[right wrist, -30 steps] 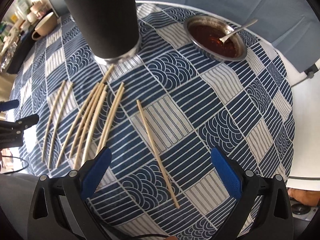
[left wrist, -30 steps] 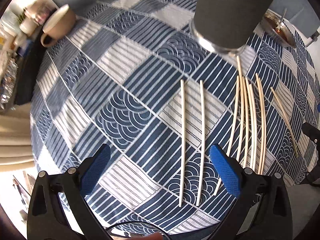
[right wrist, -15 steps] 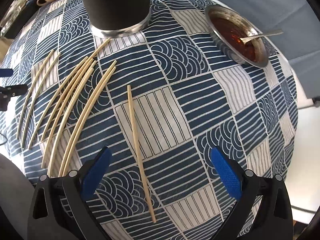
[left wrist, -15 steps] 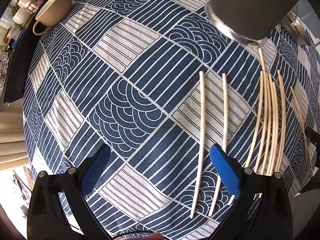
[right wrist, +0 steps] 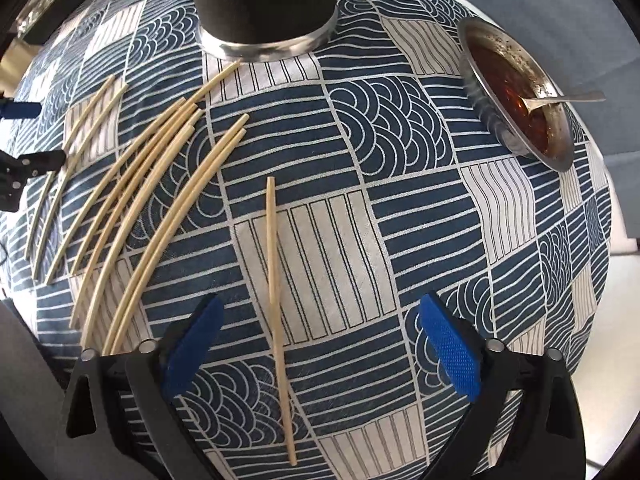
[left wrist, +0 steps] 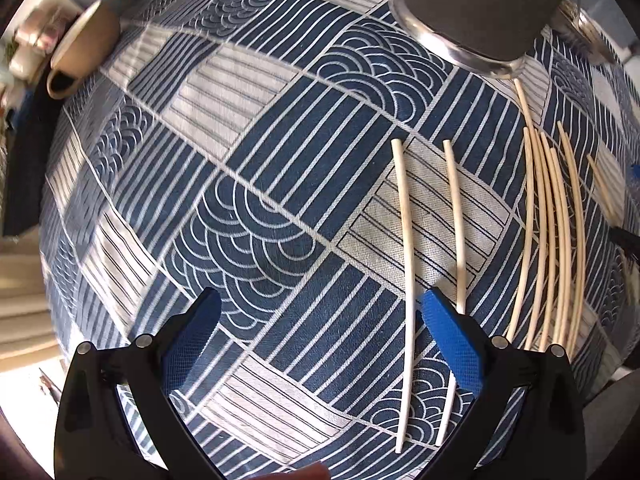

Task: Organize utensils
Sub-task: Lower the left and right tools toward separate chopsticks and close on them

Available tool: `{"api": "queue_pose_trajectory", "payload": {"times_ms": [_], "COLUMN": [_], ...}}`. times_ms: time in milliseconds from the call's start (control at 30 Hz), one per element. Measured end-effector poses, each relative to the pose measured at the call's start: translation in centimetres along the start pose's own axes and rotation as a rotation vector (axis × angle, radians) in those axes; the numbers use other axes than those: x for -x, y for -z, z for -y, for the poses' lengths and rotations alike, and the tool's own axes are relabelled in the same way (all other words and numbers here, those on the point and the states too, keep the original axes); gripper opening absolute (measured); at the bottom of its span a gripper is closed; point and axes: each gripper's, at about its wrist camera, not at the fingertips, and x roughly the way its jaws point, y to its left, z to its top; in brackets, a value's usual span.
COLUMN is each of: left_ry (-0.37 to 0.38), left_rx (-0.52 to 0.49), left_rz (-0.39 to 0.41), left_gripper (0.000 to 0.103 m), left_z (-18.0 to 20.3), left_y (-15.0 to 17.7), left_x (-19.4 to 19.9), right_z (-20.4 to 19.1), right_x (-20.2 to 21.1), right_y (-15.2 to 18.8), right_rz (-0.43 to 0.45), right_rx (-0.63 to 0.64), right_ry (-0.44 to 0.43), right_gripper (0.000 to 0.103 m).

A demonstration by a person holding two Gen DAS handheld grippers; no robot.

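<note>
Both of your grippers have dropped closer to the cloth than a second ago, and the chopsticks now loom larger in each view. Your right gripper (right wrist: 318,350) hangs spread wide and empty, and the lone chopstick (right wrist: 276,280) that lies apart from the rest runs straight up the gap between the blue pads (right wrist: 450,350), nearer the left one. That lines it up nicely: the stick sits lengthwise along your fingers, so you would likely need to turn the wrist to pinch across it.

Your left gripper (left wrist: 320,338) is just as wide and holds nothing. The pair of chopsticks (left wrist: 406,240) lies side by side to its right, the inner stick just inside the right pad, the outer one passing behind it. You are off-centre here; a small shift right would bracket both.

Between your two hands lies the main bundle of chopsticks (right wrist: 160,200), fanned loosely, tips pointing at the tall dark holder (right wrist: 264,4) standing at the far end of the cloth. That is where I judge they all belong, and none has been lifted yet.

Mind the sauce dish (right wrist: 516,88) with its spoon (right wrist: 568,98) at your far right, well clear for now, and the mug (left wrist: 86,54) far left.
</note>
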Motion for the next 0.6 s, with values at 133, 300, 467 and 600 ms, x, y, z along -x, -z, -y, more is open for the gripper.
{"api": "queue_pose_trajectory", "payload": {"times_ms": [133, 300, 467, 600], "left_ry": [0.054, 0.056, 0.061, 0.069], "left_rx": [0.031, 0.033, -0.006, -0.040], "left_rz": [-0.022, -0.054, -0.054, -0.050], "left_gripper": [0.099, 0.099, 0.098, 0.092], "left_z": [0.2, 0.6, 0.3, -1.2], "left_y": [-0.3, -1.1, -2.1, -1.4], "left_x": [-0.6, -1.2, -1.6, -0.4], "right_z": [0.2, 0.9, 1.6, 1.7], "right_x": [-0.3, -1.0, -1.2, -0.6], "right_y": [-0.4, -0.7, -0.9, -0.5], "right_rz": [-0.004, -0.012, -0.030, -0.031], "right_rx": [-0.003, 0.001, 0.038, 0.036], "right_ry": [-0.070, -0.116, -0.122, -0.124], "right_gripper": [0.059, 0.059, 0.054, 0.037]}}
